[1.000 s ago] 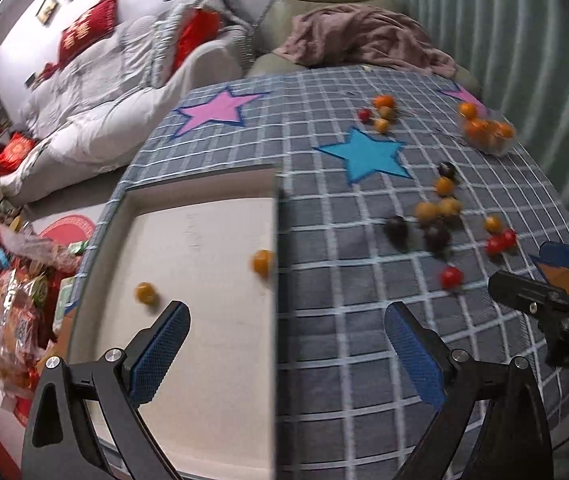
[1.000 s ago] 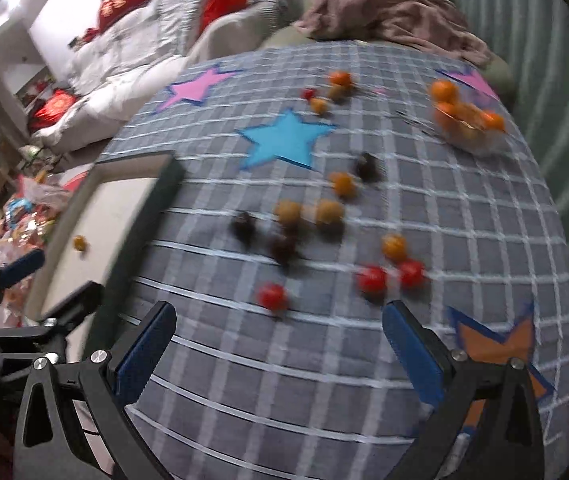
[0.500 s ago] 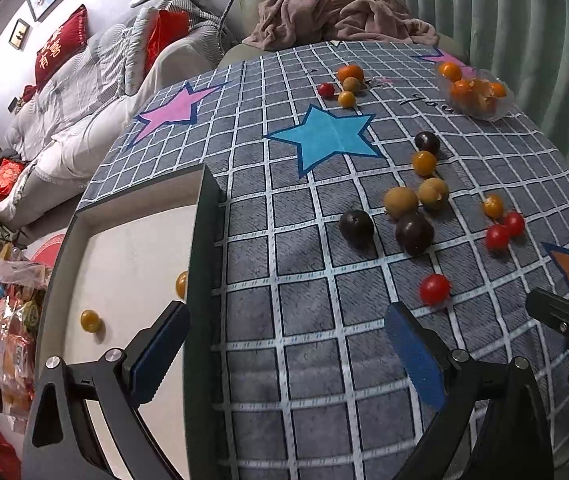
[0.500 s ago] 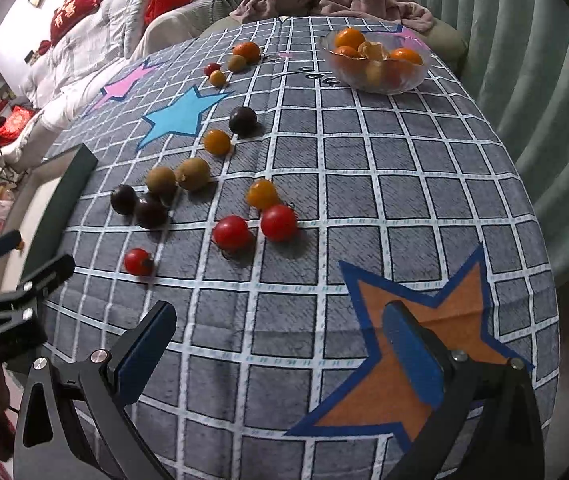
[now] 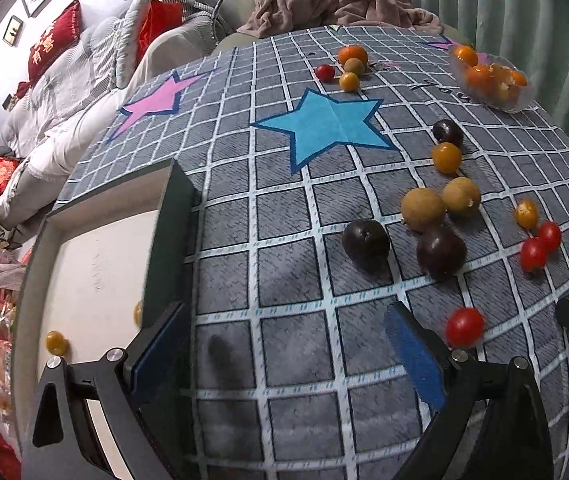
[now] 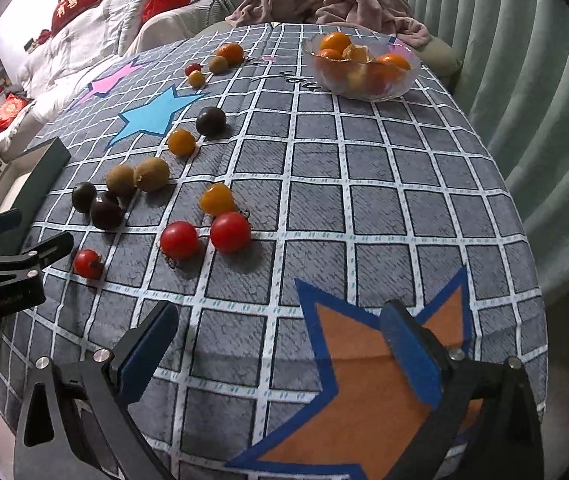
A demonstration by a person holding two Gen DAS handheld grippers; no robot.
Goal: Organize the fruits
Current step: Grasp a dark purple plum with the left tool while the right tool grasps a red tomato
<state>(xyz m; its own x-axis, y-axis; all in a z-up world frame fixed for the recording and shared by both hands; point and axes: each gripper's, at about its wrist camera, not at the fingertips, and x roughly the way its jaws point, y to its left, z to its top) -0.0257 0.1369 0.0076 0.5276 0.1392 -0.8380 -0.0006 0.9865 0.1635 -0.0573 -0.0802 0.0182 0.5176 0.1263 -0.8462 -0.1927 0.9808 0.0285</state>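
Note:
Loose fruit lies on the checked tablecloth: a red tomato (image 5: pixel 464 326), two dark plums (image 5: pixel 365 242), two brown longans (image 5: pixel 422 208) and small orange fruits (image 5: pixel 447 157). My left gripper (image 5: pixel 288 348) is open and empty over bare cloth, between the tray (image 5: pixel 172 216) and the red tomato. The tray holds two yellow fruits (image 5: pixel 57 342). My right gripper (image 6: pixel 280 352) hangs over the orange star (image 6: pixel 368 380), its jaws closing with nothing between them. Two red tomatoes (image 6: pixel 204 236) and a yellow one (image 6: pixel 216 199) lie just beyond it. The left gripper (image 6: pixel 32 232) shows at the left edge beside another tomato (image 6: pixel 87 264).
A glass bowl (image 6: pixel 404 84) of oranges stands at the far right of the table. A further small fruit group (image 5: pixel 348 66) lies beyond the blue star (image 5: pixel 324 124). A sofa, a blanket-covered chair and a curtain surround the table; its right edge drops off close by.
Both grippers have sunk closer to the table. The left view has shifted from above the tray to the cloth beside it. The right view has shifted right, over the orange star.

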